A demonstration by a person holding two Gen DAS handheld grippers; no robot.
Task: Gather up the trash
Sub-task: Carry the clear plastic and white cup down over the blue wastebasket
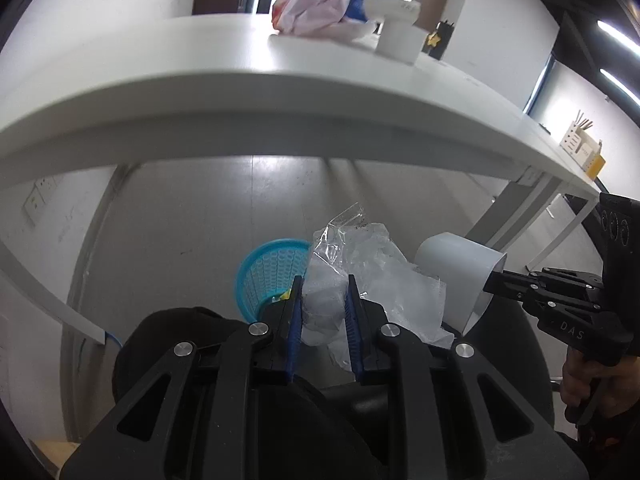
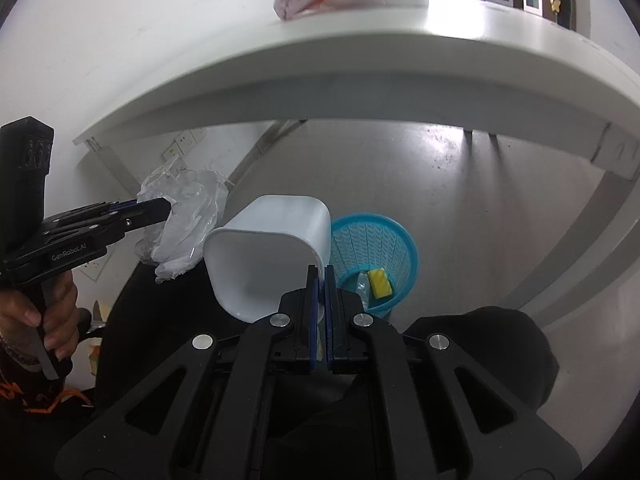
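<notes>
Crumpled clear plastic [image 1: 360,276] is pinched between the blue pads of the left gripper [image 1: 323,292], held in the air above and just beside the blue mesh basket [image 2: 376,264]. A white plastic cup [image 2: 268,256] is clamped by its rim in the nearly closed jaws of the right gripper [image 2: 319,280] — tilted on its side, also above the basket and beside the plastic. Inside the basket a yellow sponge [image 2: 380,278] is seen, with a bit of clear wrapper beside it. The basket stands on the grey floor [image 2: 440,184], under the white table [image 1: 200,92]. On the table, well above the basket, crumpled pink packaging [image 1: 312,10] is left.
</notes>
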